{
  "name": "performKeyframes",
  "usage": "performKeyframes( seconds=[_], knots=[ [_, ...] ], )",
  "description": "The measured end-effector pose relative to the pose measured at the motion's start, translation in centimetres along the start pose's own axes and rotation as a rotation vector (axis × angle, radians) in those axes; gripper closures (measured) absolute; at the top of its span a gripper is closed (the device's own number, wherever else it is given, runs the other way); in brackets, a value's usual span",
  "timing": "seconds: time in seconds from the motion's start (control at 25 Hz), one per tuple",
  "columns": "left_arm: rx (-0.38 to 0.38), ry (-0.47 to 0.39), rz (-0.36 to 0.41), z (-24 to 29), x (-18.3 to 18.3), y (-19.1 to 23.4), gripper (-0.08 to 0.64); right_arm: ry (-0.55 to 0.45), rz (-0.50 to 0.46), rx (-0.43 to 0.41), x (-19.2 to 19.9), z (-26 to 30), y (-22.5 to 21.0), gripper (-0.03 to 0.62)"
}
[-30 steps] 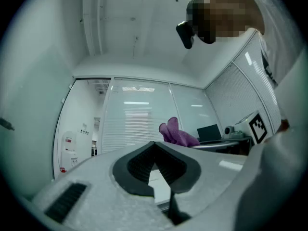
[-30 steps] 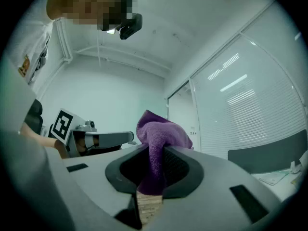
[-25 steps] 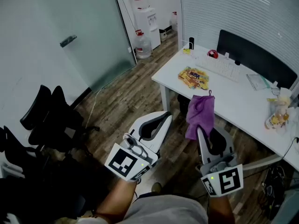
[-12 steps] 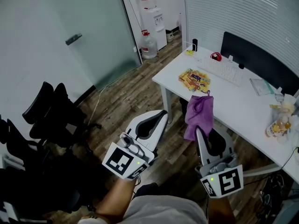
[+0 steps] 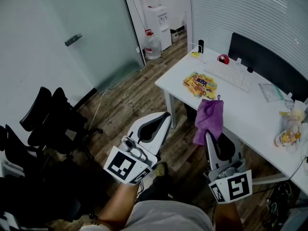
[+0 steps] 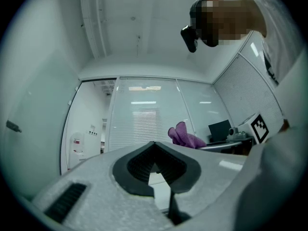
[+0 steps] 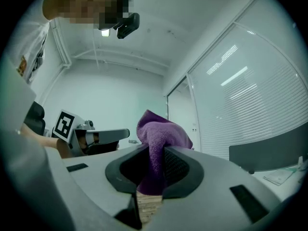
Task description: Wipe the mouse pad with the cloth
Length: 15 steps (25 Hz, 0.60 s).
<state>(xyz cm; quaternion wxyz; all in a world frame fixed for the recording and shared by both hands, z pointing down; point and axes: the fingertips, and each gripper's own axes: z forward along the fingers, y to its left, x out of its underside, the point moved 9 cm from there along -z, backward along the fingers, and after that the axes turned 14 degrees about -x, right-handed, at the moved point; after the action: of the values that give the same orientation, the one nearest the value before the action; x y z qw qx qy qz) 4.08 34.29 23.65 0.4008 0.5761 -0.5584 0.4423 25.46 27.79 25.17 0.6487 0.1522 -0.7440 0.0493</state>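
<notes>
My right gripper (image 5: 208,134) is shut on a purple cloth (image 5: 208,118), which bunches up above the jaws and hangs in the air in front of the white desk (image 5: 240,105). The right gripper view shows the cloth (image 7: 159,134) pinched between the dark pads. My left gripper (image 5: 165,116) is held beside it, shut and empty, its tips meeting (image 6: 154,144). A black rectangular panel (image 5: 267,64) stands at the desk's far edge; I cannot tell whether it is the mouse pad. Both grippers are over the wooden floor, short of the desk.
On the desk lie a white keyboard (image 5: 228,73), a red mouse (image 5: 223,58), a yellow snack packet (image 5: 199,84) and a bottle (image 5: 287,129). Black chairs (image 5: 48,124) stand at the left. A glass door (image 5: 91,32) and water dispenser (image 5: 156,18) are behind.
Both grippers have shifted slightly to the right, nearer the desk, with the cloth still held. The view has swung a little.
</notes>
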Motion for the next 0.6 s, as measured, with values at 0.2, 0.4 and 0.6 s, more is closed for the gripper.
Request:
performKeyframes(
  seconds=[0.2,0.4,0.6],
  knots=[
    [0.022,-0.009,-0.001,3.3,1.3,2.8,0.545,0.013,-0.013,0.025,0.9,2.9,-2.3,0.523],
    [0.052,-0.005,-0.012,7.1,3.0,6.5,0.545,0.045,-0.016,0.065,2.2,6.5,-4.9,0.523],
    [0.083,0.011,-0.035,10.4,4.7,11.2,0.545,0.083,-0.004,0.12,3.8,10.8,-6.9,0.523]
  ],
)
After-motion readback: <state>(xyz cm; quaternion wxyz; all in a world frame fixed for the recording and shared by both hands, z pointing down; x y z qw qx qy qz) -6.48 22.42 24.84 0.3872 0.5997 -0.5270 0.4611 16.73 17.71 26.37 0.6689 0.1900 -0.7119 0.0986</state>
